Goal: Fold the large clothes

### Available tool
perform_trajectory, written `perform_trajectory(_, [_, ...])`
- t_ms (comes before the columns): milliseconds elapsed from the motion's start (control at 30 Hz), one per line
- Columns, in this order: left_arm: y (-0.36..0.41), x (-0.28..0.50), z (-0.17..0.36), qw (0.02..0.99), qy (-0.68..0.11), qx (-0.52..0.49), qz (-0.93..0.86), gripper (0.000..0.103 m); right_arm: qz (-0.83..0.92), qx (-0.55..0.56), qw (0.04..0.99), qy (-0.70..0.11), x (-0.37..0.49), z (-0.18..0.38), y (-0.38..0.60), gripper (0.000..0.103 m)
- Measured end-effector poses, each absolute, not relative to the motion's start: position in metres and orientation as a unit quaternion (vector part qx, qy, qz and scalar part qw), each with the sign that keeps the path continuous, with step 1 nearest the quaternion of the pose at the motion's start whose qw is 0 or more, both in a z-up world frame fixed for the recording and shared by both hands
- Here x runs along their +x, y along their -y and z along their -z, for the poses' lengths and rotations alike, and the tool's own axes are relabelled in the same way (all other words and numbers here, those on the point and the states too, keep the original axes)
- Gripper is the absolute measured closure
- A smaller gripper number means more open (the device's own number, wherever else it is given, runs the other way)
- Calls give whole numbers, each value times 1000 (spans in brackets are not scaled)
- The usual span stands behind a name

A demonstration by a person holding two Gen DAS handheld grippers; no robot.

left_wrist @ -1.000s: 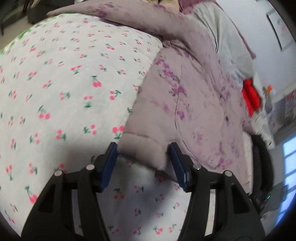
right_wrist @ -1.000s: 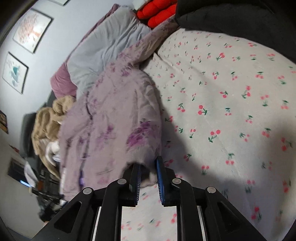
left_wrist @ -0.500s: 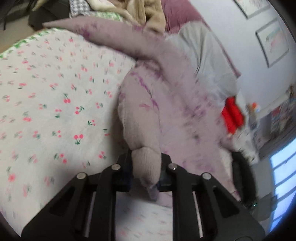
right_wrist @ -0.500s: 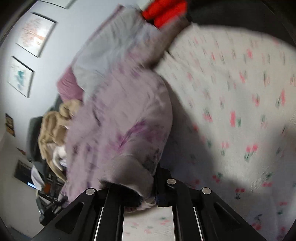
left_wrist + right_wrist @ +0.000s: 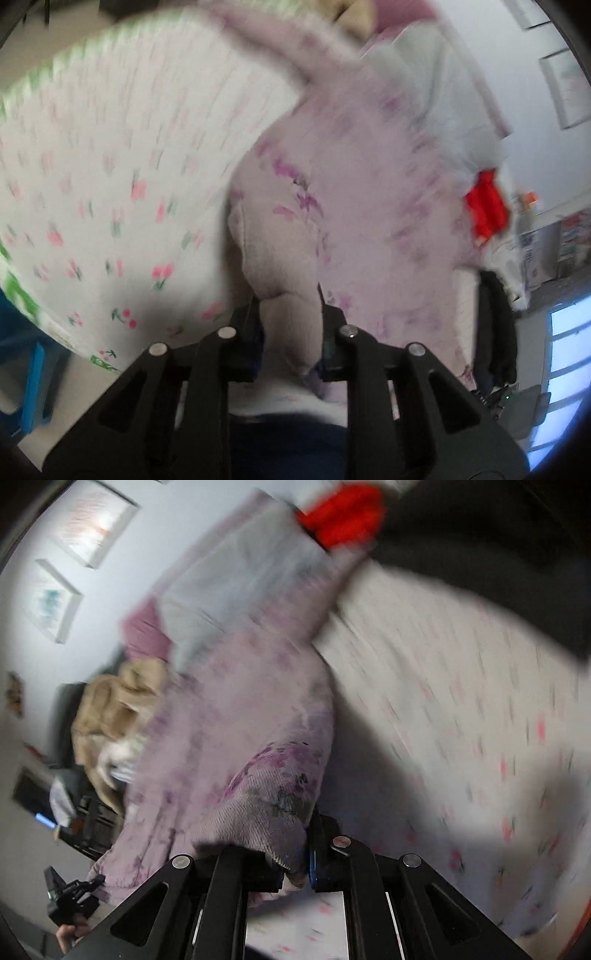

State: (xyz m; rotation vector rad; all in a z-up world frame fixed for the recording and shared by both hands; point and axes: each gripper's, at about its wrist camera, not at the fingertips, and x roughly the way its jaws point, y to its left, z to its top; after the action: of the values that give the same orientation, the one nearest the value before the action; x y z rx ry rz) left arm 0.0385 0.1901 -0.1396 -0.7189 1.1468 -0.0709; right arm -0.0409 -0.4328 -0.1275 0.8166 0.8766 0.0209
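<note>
Closest in, left gripper (image 5: 290,334) pinched tight on a soft ribbed cuff of the lilac floral garment (image 5: 351,192), right gripper (image 5: 295,853) likewise clamped on a knitted, grey-smudged fold of the same garment (image 5: 236,738) — fuzzy, thick, drooping in a rounded lobe from each pair of black jaws. Beyond, stretched lengthwise along the white cherry-print bedsheet (image 5: 110,155), motion-blurred, with a dark shadow cast beside the cloth. Farther back, piled at the bed's head: a pale grey pillow (image 5: 236,576), a tan plush heap (image 5: 114,701), a bright red lump (image 5: 343,513) — then framed pictures (image 5: 92,520) on the wall.
</note>
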Motion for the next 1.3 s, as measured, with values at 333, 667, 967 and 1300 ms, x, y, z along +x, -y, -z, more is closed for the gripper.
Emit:
perform_trajectory(333, [-211, 14, 132, 795, -541, -275, 4, 42, 49, 281, 842, -457, -80, 112, 439, 63])
perform_trajectory(667, [-196, 25, 97, 828, -520, -208, 10, 35, 84, 237, 886, -388, -103, 52, 453, 40])
perform_trajectory(967, [-129, 90, 129, 793, -580, -175, 70, 28, -28, 189, 889, -416, -9, 77, 382, 39])
perform_trajectory(1300, [-148, 115, 112, 779, -587, -218, 35, 28, -34, 193, 852, -485, 29, 122, 379, 39])
